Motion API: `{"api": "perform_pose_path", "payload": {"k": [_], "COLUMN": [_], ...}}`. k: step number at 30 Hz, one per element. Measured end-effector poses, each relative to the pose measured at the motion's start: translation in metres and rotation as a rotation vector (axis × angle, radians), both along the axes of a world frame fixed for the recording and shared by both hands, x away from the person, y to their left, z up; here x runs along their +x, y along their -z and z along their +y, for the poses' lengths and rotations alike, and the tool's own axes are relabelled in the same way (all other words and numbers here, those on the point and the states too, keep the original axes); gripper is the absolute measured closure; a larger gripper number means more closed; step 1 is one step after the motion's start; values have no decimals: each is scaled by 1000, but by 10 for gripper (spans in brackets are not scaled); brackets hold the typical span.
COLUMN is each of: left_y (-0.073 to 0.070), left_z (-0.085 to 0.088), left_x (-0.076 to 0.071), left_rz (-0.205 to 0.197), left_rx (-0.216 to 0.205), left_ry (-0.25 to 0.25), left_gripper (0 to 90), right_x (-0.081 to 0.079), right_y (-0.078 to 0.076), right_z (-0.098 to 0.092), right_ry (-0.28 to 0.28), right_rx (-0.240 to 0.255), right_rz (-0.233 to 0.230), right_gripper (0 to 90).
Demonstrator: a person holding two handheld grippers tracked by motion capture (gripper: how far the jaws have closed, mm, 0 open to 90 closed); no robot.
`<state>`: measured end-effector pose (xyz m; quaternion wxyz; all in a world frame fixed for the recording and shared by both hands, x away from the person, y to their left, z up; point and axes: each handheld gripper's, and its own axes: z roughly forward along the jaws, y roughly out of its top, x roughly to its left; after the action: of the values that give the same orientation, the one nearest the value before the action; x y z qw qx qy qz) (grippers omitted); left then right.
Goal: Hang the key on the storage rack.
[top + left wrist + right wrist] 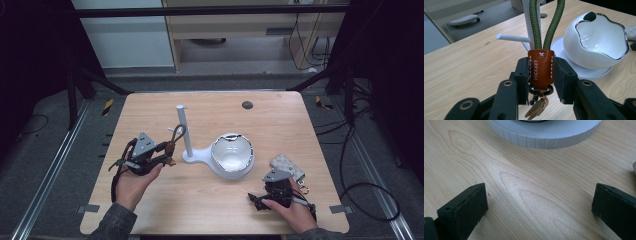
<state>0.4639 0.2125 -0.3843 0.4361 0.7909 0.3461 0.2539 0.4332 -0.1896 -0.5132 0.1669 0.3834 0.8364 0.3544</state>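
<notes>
On the desk (150,200), the left gripper (167,154) sits toward the left edge with bare wood between it and that edge, and its jaws pinch the brown leather tab of the one keychain (541,70), a pad pressed on each side, the green cord loop rising beyond the fingertips to the single white stand (183,131) just past it and the keys hanging below. Right of the stand, at mid-desk, sits one white bowl (232,156). Near the front right corner, the right gripper (256,199) rests with its jaws spread wide over bare wood, a pale quilted pouch (287,164) just behind it toward the right edge.
</notes>
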Motion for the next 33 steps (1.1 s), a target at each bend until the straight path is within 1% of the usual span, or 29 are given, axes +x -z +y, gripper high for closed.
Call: {"api": "perform_pose_path", "payload": {"k": [5,22,23,24,25,26,27,29,30,31,32,33], "left_y": [2,6,7,7,7,8,9,11,13,19,23,23], "left_z": [-1,-4,-4,-4,-4,-4,-4,-4,-3,-1,1,1], "left_x": [3,10,10,10,10,9,9,8,7,7,7,7], "left_rz": [9,30,30,31,32,30,31,33,41,54,62,62], "left_rx": [6,-5,-4,-5,-6,-11,-9,-7,-8,-17,-19,-19], "left_ry": [0,-8,-9,-9,-10,-11,-7,-4,-5,-20,-29,-29], "left_gripper": [659,648,638,603,603,567,567,529,505,427,398,376], "right_x": [0,0,0,0,0,0,0,0,0,0,0,0], "right_y": [0,0,0,0,0,0,0,0,0,0,0,0], "right_z": [0,0,0,0,0,0,0,0,0,0,0,0], "right_ry": [0,0,0,0,0,0,0,0,0,-1,1,1], "right_rx": [0,0,0,0,0,0,0,-1,0,-1,1,1], "right_rz": [0,1,0,0,0,0,0,0,0,0,2,2], "right_gripper": [2,2,2,2,2,2,2,2,2,2,2,2]}}
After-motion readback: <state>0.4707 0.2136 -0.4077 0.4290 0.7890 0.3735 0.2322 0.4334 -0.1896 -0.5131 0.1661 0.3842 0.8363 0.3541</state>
